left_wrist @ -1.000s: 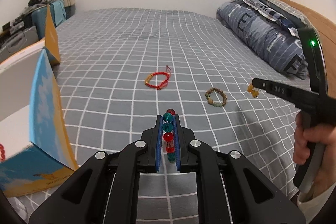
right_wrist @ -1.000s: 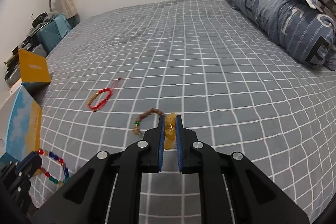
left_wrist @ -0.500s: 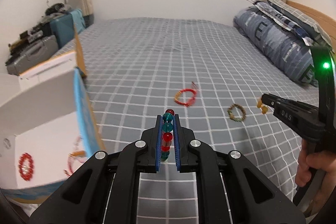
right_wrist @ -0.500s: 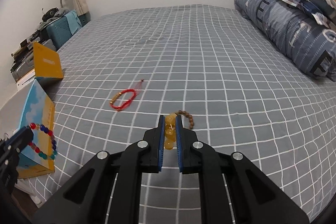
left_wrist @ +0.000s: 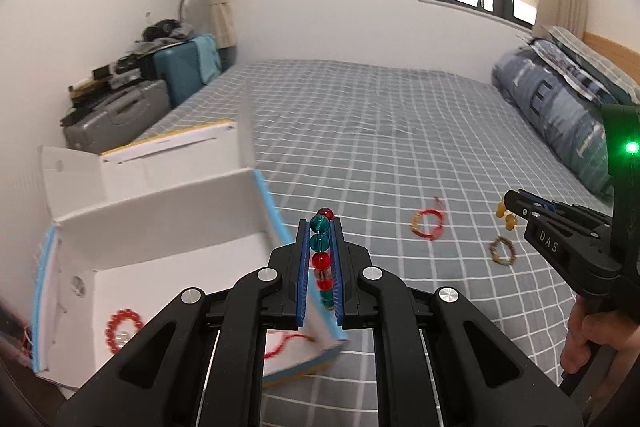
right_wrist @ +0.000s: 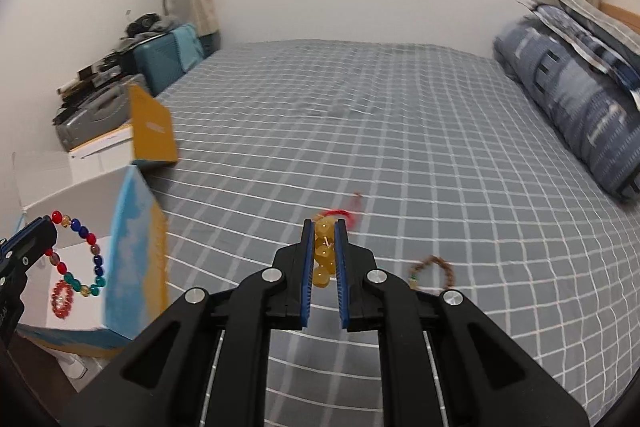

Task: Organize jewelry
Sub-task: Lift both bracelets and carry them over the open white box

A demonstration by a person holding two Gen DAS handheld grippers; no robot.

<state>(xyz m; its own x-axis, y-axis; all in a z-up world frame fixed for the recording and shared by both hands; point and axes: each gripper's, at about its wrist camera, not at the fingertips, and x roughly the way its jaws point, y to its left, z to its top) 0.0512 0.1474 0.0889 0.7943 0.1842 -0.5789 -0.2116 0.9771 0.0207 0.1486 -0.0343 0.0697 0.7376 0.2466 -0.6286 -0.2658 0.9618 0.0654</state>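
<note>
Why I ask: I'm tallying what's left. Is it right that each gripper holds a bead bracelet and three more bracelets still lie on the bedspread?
Not three: two. The left wrist view shows only the red cord bracelet and the brown bead bracelet on the bedspread. The left gripper holds the multicoloured bracelet, the right gripper the yellow bracelet.

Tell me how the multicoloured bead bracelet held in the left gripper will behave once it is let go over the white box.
Probably floppy: the multicoloured bead bracelet hangs as a slack loop from the left gripper, pinched at one spot. It likely drops limp and settles flat in the white box, like the red bracelet lying there. The round, glossy beads may slide slightly, but being strung they should hardly roll.
</note>
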